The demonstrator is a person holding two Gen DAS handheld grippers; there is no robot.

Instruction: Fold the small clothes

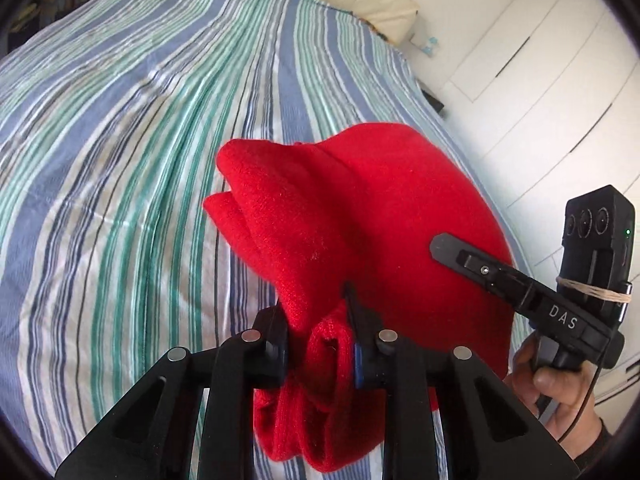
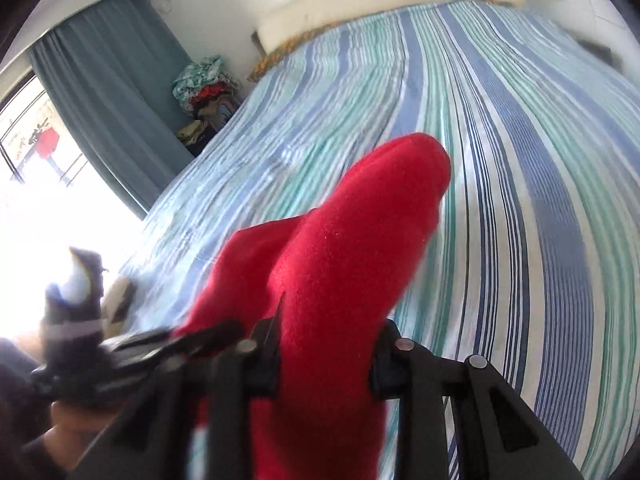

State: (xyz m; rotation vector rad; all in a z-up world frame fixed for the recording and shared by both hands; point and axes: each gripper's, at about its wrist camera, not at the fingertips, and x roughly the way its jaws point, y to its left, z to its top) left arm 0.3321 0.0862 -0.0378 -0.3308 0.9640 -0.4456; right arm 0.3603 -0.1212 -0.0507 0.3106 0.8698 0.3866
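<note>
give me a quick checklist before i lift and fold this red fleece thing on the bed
1. Left tool gripping the red fleece garment: ok, fabric bunched between its fingers.
2. Right tool gripping the garment: ok, cloth fills the gap between its fingers.
3. The two grips apart enough to spread the cloth: not ok, the tools sit close and the fleece hangs crumpled.
4. Landing space on the striped bedspread: ok, nothing lies ahead of the garment.
5. Which edge or corner each tool holds: cannot tell, folds hide it.
6. Right wrist view sharp enough to judge: not ok, blurred.
</note>
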